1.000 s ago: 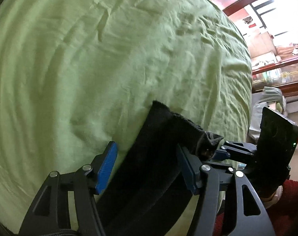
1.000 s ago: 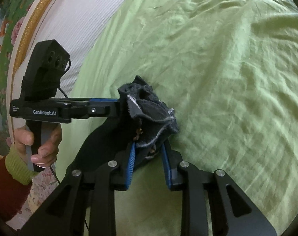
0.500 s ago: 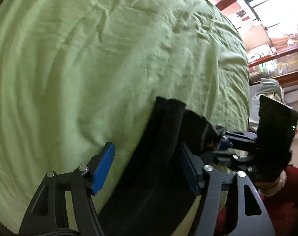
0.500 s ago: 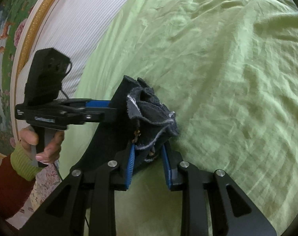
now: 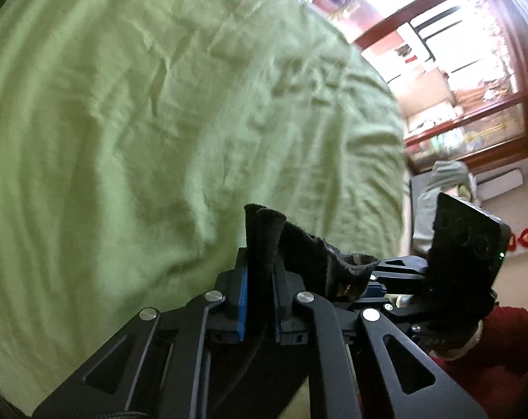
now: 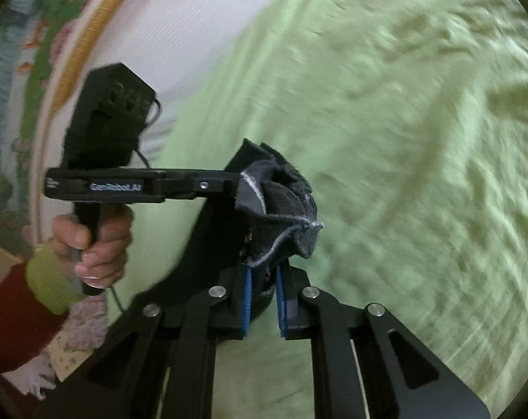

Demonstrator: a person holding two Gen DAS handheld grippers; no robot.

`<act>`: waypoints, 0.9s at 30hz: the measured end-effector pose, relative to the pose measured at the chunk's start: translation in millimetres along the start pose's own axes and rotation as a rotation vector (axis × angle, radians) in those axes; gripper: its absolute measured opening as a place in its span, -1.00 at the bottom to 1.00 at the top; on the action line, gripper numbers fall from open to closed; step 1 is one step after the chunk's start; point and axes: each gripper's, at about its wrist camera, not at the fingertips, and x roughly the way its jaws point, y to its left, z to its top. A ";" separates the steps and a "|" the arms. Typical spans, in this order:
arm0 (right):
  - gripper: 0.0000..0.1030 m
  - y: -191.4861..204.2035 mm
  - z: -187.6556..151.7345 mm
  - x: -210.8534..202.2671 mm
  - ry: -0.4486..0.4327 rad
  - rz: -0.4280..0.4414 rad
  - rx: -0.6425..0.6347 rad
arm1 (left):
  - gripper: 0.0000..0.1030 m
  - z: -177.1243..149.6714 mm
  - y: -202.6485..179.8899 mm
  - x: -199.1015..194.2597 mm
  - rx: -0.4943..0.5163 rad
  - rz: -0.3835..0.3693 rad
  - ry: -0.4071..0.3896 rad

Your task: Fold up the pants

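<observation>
Pants [image 5: 264,241] held above green bed sheet [image 5: 124,139] | left claw [image 5: 260,279] clamped on folded edge | right claw [image 6: 264,289] clamped on bunched waistband | edges are best kept level, taut.

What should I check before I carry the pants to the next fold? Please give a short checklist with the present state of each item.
1. Left tool shut on the black pants: ok, fabric is pinched between the blue pads.
2. Right tool shut on the pants: ok, a bunched edge with a grey seam sits between its pads.
3. Both tools hold the same garment side by side: ok, each view shows the other tool at the fabric.
4. Fabric between the two tools taut: cannot tell, it is bunched.
5. Green bedsheet ahead free of other things: ok in the visible part, only wrinkles.
6. Pant legs aligned below: cannot tell, hidden under the tools.
</observation>
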 end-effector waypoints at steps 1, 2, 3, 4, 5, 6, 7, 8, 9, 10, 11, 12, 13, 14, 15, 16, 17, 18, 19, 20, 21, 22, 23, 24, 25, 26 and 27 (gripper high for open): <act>-0.75 9.9 1.6 -5.3 -0.005 0.040 -0.022 | -0.82 -2.9 -0.5 -10.2 -0.006 -0.007 -0.019; -0.75 17.0 2.4 -8.5 -0.007 0.070 -0.038 | -0.82 -8.0 -1.4 -24.7 -0.013 -0.020 -0.047; -0.75 24.4 3.3 -11.1 -0.007 0.100 -0.054 | -0.82 -11.2 -5.3 -35.8 -0.016 -0.025 -0.072; -0.75 34.2 4.7 -13.4 -0.006 0.134 -0.075 | -0.82 -16.6 -7.2 -46.9 -0.017 -0.028 -0.094; -0.75 45.3 4.8 -15.0 -0.005 0.164 -0.100 | -0.82 -24.6 -9.0 -61.3 -0.023 -0.033 -0.123; -0.75 56.3 4.2 -15.4 0.000 0.193 -0.123 | -0.82 -32.3 -9.1 -74.2 -0.028 -0.037 -0.146; -0.75 62.7 4.7 -15.6 0.003 0.209 -0.134 | -0.82 -41.8 -10.4 -88.1 -0.033 -0.040 -0.176; -0.75 74.2 2.8 -14.1 0.010 0.235 -0.156 | -0.82 -50.4 -11.7 -99.5 -0.039 -0.040 -0.200; -0.75 85.3 0.2 -13.5 0.020 0.263 -0.180 | -0.82 -54.9 -13.9 -105.7 -0.045 -0.040 -0.215; -0.75 95.0 -1.5 -9.7 0.029 0.284 -0.195 | -0.82 -65.5 -14.2 -117.9 -0.055 -0.043 -0.239; -0.75 101.1 -4.0 -7.1 0.038 0.300 -0.208 | -0.82 -74.6 -14.3 -126.8 -0.064 -0.042 -0.256; -0.75 109.8 -8.0 -4.4 0.052 0.321 -0.221 | -0.82 -85.2 -14.1 -135.2 -0.074 -0.037 -0.272; -0.75 116.2 -10.5 -4.8 0.067 0.339 -0.230 | -0.82 -98.1 -12.6 -145.0 -0.091 -0.035 -0.292; -0.75 121.3 -13.3 -2.1 0.080 0.353 -0.236 | -0.82 -111.5 -10.3 -153.6 -0.109 -0.035 -0.312; -0.75 122.1 -16.5 -1.0 0.096 0.369 -0.245 | -0.82 -118.7 -9.5 -156.7 -0.120 -0.034 -0.323; -0.75 129.8 -20.1 7.6 0.119 0.383 -0.255 | -0.82 -131.8 -7.8 -160.8 -0.139 -0.030 -0.342; -0.75 135.6 -23.2 13.9 0.135 0.389 -0.263 | -0.82 -145.6 -3.8 -165.5 -0.164 -0.027 -0.361; -0.75 142.4 -28.6 21.3 0.160 0.397 -0.275 | -0.82 -158.9 1.3 -169.8 -0.187 -0.025 -0.375; -0.75 146.2 -29.6 25.8 0.176 0.400 -0.281 | -0.82 -169.4 5.4 -171.1 -0.211 -0.019 -0.383; -0.75 153.9 -35.9 34.6 0.203 0.401 -0.297 | -0.82 -178.6 10.1 -172.4 -0.234 -0.015 -0.390; -0.75 160.2 -42.3 43.9 0.232 0.402 -0.316 | -0.82 -190.4 15.3 -172.6 -0.263 -0.015 -0.399; -0.75 163.3 -43.4 50.2 0.250 0.401 -0.326 | -0.82 -203.6 21.2 -172.9 -0.297 -0.016 -0.409; -0.75 169.2 -48.0 59.2 0.273 0.395 -0.341 | -0.82 -213.3 25.5 -172.8 -0.320 -0.010 -0.417; -0.75 173.5 -54.7 68.6 0.296 0.387 -0.361 | -0.82 -227.9 32.5 -172.5 -0.359 -0.005 -0.427; -0.75 176.0 -59.1 74.1 0.309 0.381 -0.371 | -0.82 -236.8 37.6 -171.3 -0.386 -0.004 -0.432; -0.75 178.9 -65.1 83.5 0.333 0.372 -0.387 | -0.82 -244.4 43.2 -168.9 -0.415 0.002 -0.436; -0.75 181.4 -70.7 92.8 0.354 0.357 -0.403 | -0.82 -255.2 49.9 -165.5 -0.453 0.007 -0.441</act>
